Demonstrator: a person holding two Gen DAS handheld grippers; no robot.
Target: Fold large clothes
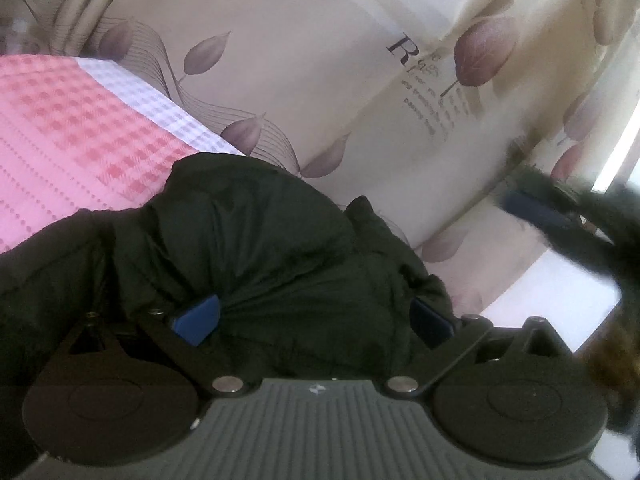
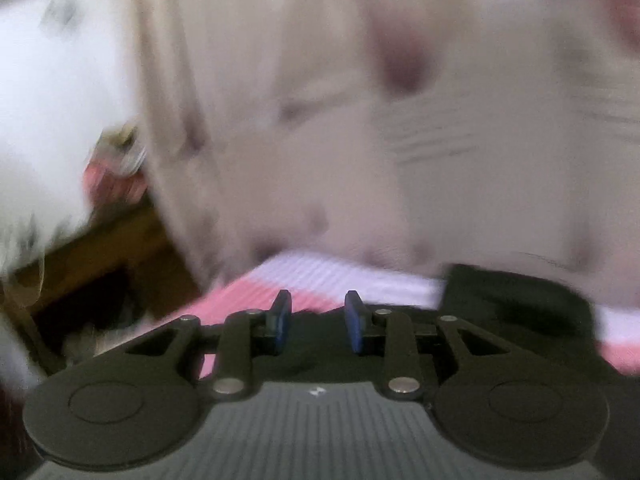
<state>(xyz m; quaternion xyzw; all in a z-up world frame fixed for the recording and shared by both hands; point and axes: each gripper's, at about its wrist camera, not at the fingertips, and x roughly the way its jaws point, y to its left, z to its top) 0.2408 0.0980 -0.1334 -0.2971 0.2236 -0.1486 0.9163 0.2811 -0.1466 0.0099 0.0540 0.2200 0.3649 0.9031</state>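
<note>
A large black padded jacket [image 1: 256,248] lies bunched on a pink checked bed cover [image 1: 68,128]. My left gripper [image 1: 316,320] is open, its blue pads wide apart on either side of a thick fold of the jacket. In the blurred right wrist view, my right gripper [image 2: 318,320] has its blue pads partly closed with a gap between them, low over black cloth [image 2: 516,296]; nothing shows between the pads. The right gripper [image 1: 536,208] also shows blurred at the right of the left wrist view, beside dark fur trim [image 1: 600,216].
A beige curtain [image 1: 320,60] with purple leaf print and lettering hangs behind the bed. A bright window strip [image 1: 620,148] is at the right. In the right wrist view, dark wooden furniture [image 2: 104,252] stands at the left below a white blur.
</note>
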